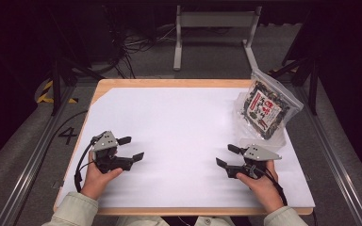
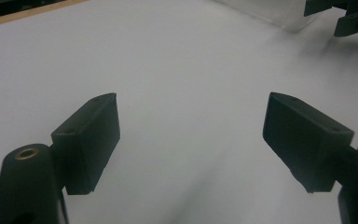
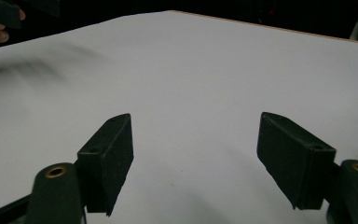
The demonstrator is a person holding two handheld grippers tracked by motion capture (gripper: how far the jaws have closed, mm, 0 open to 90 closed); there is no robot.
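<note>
A clear zip bag (image 1: 265, 107) with a dark, red-and-white printed packet inside lies at the back right of the white table top (image 1: 179, 127). My left gripper (image 1: 131, 148) rests near the front left, held in a hand, its jaws wide open and pointing right with nothing between them (image 2: 191, 135). My right gripper (image 1: 228, 156) sits near the front right, just in front of the bag, jaws wide open and pointing left, also empty (image 3: 196, 154). The two grippers face each other across the bare middle. The right gripper's jaws (image 2: 349, 18) show at the top right of the left gripper view.
The table has a wooden rim (image 1: 169, 83) around the white sheet. Beyond the far edge a grey metal frame (image 1: 214, 28) stands on the floor among cables. Metal rails (image 1: 33, 155) run along both sides of the table.
</note>
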